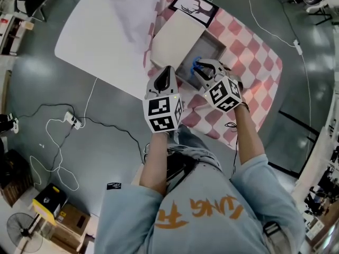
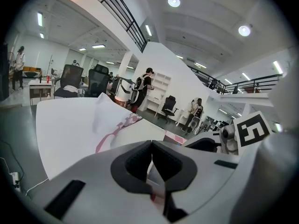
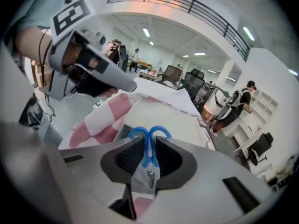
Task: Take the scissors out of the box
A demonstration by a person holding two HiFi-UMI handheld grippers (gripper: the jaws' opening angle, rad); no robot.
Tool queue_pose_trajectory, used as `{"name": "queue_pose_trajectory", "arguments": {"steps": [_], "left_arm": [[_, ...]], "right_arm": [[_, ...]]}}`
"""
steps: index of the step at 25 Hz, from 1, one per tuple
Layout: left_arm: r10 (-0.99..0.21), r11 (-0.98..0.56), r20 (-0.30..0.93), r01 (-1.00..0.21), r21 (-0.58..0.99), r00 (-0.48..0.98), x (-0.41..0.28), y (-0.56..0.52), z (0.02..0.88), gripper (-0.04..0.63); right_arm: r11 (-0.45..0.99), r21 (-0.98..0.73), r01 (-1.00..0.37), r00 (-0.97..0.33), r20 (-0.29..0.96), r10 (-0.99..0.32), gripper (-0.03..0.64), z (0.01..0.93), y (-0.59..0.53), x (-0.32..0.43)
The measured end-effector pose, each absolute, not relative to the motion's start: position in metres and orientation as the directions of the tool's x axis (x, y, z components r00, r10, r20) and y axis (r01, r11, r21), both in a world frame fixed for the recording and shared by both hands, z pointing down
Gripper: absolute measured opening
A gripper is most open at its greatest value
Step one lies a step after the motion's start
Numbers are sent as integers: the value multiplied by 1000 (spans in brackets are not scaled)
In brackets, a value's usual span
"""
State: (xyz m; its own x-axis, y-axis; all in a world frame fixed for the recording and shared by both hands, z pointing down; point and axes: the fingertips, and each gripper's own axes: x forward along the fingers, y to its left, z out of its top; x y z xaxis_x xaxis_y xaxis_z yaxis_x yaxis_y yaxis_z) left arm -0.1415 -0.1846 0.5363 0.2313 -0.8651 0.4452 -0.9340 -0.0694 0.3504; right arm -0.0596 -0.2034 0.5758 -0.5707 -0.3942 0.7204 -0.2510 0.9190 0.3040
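Note:
In the head view, the grey box (image 1: 213, 47) lies open on a pink-and-white checked cloth (image 1: 257, 62), its white lid (image 1: 175, 41) folded back to the left. Blue-handled scissors (image 1: 196, 63) are held over the box's near edge by my right gripper (image 1: 204, 69). In the right gripper view, that gripper (image 3: 149, 149) is shut on the scissors (image 3: 149, 135), handles pointing away. My left gripper (image 1: 168, 73) rests at the box's near left corner. Its jaws (image 2: 152, 146) meet at the tips, and a thin pale strip between them cannot be identified.
The cloth covers the right part of a white table (image 1: 100, 30). A framed deer picture (image 1: 193, 7) lies behind the box. Cables and a power strip (image 1: 71, 120) trail over the grey floor on the left. People and office chairs stand far off in both gripper views.

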Motion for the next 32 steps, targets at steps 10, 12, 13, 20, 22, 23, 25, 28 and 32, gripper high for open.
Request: {"name": "queue_pose_trajectory", "arguments": {"steps": [10,12,13,20,22,23,25,28,32], "left_arm": [[-884,-76,416,-944,321,213,-118,-176,515,20],[-890,-74,406,-945,319,207,-114,-173,512,20],[-894,-72,400,-945,318,203,-112,-171,510,20],[-925,-74,335,-950,302,179,-92,-160,479,20],[-937,-76,306,-953,293,169,-87,-157,466,20],[-942,-77,291,-955,287,164,-84,-156,459,20],[-952,-82,263,-958,274,157,-77,-153,445,20],[-964,-98,215,-963,250,154,-66,-149,420,20],[-979,-112,141,-965,236,148,-55,-147,387,20]], "right_arm": [[777,93,-623,-646,499,-578,78,504,-209,-35],[751,50,-658,-654,457,-603,78,493,-208,-28],[738,22,-675,-658,435,-615,78,488,-207,-25],[663,-70,-745,-646,325,-691,78,449,-193,3],[643,-91,-761,-637,295,-712,78,438,-188,14],[633,-100,-768,-632,281,-723,78,432,-185,21],[614,-109,-782,-619,255,-743,78,420,-179,36],[592,-107,-798,-600,217,-770,78,400,-174,58],[583,-54,-810,-582,183,-792,80,375,-166,81]]}}
